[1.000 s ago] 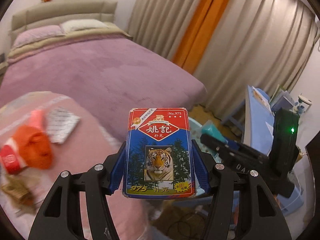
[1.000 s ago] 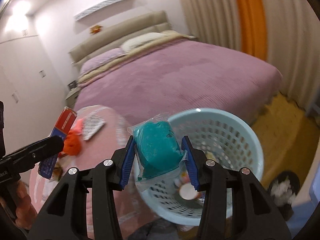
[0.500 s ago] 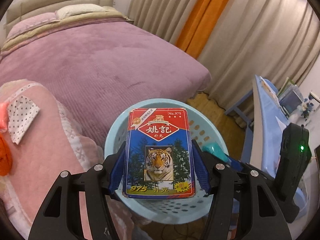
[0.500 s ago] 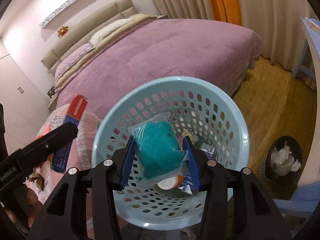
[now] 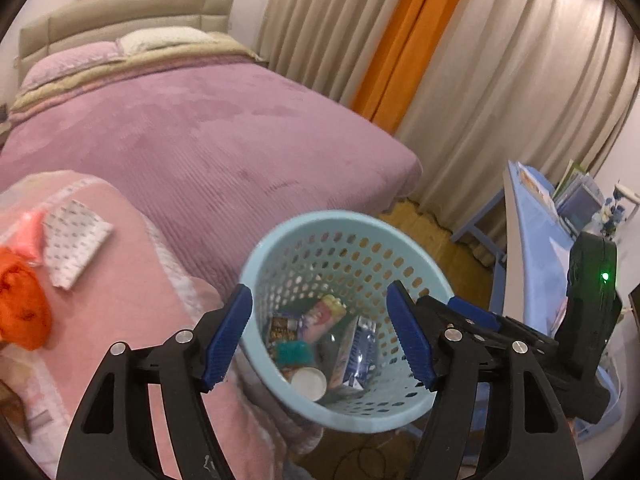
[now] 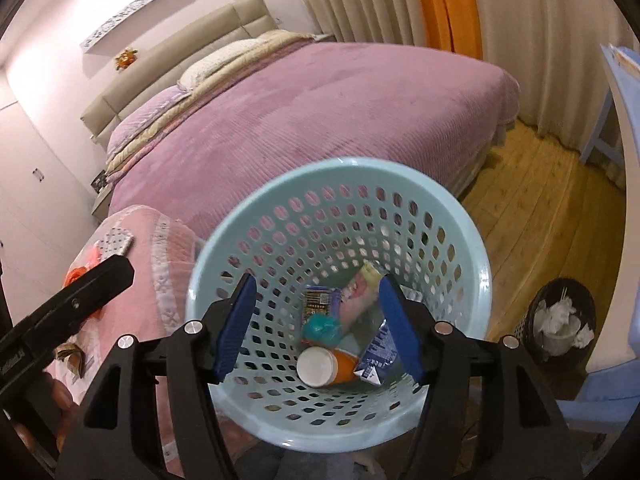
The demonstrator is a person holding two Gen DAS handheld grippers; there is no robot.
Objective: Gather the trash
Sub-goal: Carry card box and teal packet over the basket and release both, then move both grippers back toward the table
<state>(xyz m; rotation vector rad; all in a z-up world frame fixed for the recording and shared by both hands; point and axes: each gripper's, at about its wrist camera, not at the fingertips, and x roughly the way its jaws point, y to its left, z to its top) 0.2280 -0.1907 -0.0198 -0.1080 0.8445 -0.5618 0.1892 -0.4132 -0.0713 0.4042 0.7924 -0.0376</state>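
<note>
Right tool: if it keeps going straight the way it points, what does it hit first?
Probably the trash in the bottom of the blue basket, likely the teal bag lying there. The right tool is empty, jaws opening. Depth is unclear.

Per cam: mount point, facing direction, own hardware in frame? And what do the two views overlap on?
Left wrist: sits on the left tool, angled down over the light-blue perforated plastic basket; its two blue-padded fingers, opening with nothing between them, and the right tool's black body show.
Right wrist: sits on the right tool, angled down into that basket; its fingers, opening and empty, and the left tool's black finger show.
Shared: basket, purple bed, pink blanket.
</note>
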